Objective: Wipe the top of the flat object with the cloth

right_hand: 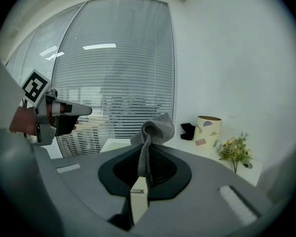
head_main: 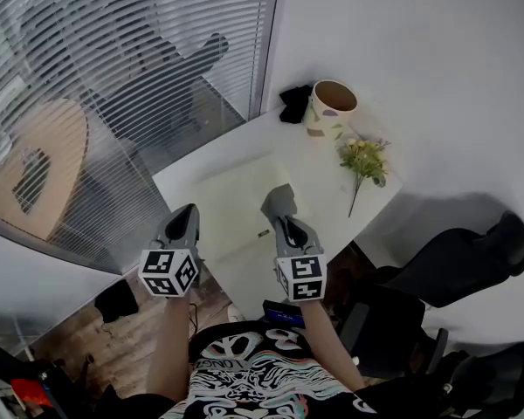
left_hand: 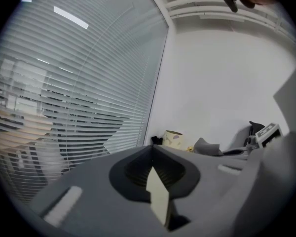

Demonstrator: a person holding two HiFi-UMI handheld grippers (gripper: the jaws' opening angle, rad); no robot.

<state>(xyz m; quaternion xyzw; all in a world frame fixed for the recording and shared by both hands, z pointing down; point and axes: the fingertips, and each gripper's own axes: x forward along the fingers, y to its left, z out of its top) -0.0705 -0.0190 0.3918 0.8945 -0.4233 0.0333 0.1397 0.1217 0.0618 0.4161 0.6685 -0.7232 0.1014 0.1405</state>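
A pale flat board [head_main: 231, 201] lies on the white table [head_main: 332, 195]. My right gripper [head_main: 286, 223] hovers over the board's right part, shut on a grey cloth [head_main: 279, 201]. In the right gripper view the cloth [right_hand: 153, 131] rises bunched from between the closed jaws of the right gripper [right_hand: 143, 177]. My left gripper [head_main: 183, 219] hangs over the board's left edge, shut with nothing in it. In the left gripper view, the jaws of the left gripper [left_hand: 153, 169] meet and the cloth [left_hand: 207, 146] shows to the right.
A patterned cup [head_main: 330, 107] and a black object [head_main: 294, 103] stand at the table's far corner, with a small flower bunch [head_main: 362, 159] near the right edge. Window blinds [head_main: 113, 77] run along the left. A dark chair [head_main: 463, 260] sits to the right.
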